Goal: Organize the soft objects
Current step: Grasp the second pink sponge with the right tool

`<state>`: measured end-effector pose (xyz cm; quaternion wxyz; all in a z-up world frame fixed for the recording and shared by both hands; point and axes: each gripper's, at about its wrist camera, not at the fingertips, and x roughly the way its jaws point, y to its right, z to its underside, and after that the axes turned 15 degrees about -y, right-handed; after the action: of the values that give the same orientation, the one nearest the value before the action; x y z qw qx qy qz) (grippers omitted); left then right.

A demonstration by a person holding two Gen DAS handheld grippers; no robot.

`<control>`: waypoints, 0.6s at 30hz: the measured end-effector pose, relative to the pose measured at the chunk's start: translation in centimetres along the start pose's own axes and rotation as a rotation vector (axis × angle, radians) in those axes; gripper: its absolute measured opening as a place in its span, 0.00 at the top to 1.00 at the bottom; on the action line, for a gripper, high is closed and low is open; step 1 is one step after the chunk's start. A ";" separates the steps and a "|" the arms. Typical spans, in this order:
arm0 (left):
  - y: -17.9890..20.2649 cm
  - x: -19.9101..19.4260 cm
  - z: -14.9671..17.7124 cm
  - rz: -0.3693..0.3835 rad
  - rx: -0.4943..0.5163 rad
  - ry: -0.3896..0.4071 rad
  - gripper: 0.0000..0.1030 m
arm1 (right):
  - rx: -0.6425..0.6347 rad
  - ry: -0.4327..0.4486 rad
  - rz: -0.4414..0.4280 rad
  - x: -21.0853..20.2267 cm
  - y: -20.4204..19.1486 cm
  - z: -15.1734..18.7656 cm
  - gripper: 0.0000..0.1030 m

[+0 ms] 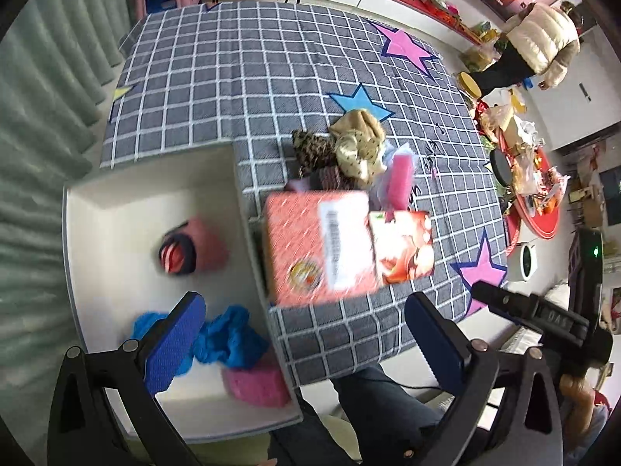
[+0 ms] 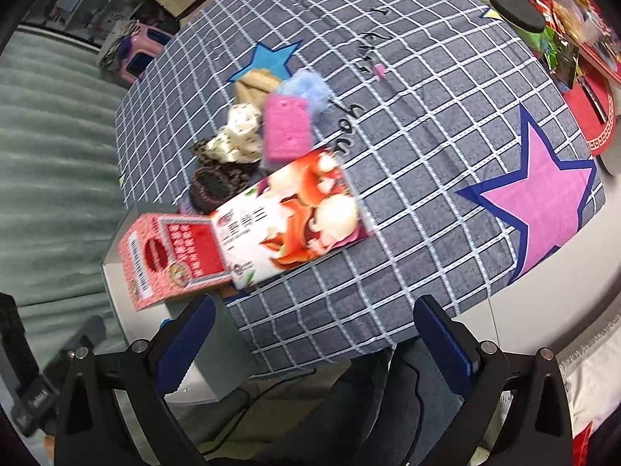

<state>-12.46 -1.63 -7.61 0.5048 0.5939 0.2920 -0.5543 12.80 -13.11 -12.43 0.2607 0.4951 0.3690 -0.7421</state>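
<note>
A white bin (image 1: pixel 116 194) at the table's left edge holds a pink-and-striped sock bundle (image 1: pixel 190 250), a blue cloth (image 1: pixel 229 338) and a pink sponge (image 1: pixel 256 386). My left gripper (image 1: pixel 306 345) is open and empty above the bin's near right corner. On the table lies a pile of soft things: beige and leopard cloths (image 1: pixel 349 143), a pink sponge (image 2: pixel 287 128), a pale blue mesh (image 2: pixel 310 87), cream spotted cloth (image 2: pixel 238 138) and a dark scrunchie (image 2: pixel 211 188). My right gripper (image 2: pixel 314 345) is open and empty over the table's near edge.
A red patterned box (image 1: pixel 318 248) and a picture box (image 2: pixel 295 213) lie between the bin and the pile. The checked tablecloth (image 2: pixel 427 155) has star patches. A second cluttered red table (image 1: pixel 531 194) and a person (image 1: pixel 535 42) are at the right.
</note>
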 end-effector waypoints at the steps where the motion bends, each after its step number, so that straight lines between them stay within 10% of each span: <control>1: 0.6 0.0 -0.6 -0.007 0.002 -0.002 0.00 | 0.005 -0.004 -0.003 0.0 0.3 -0.3 0.00; 18: 5.0 1.9 -6.0 -0.113 -0.018 -0.063 0.00 | -0.086 -0.079 -0.101 3.5 -0.4 -14.1 0.00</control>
<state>-5.30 1.92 -8.80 0.4871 0.5541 0.3140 -0.5976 18.85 -1.55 -18.94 0.2582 0.4346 0.4147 -0.7567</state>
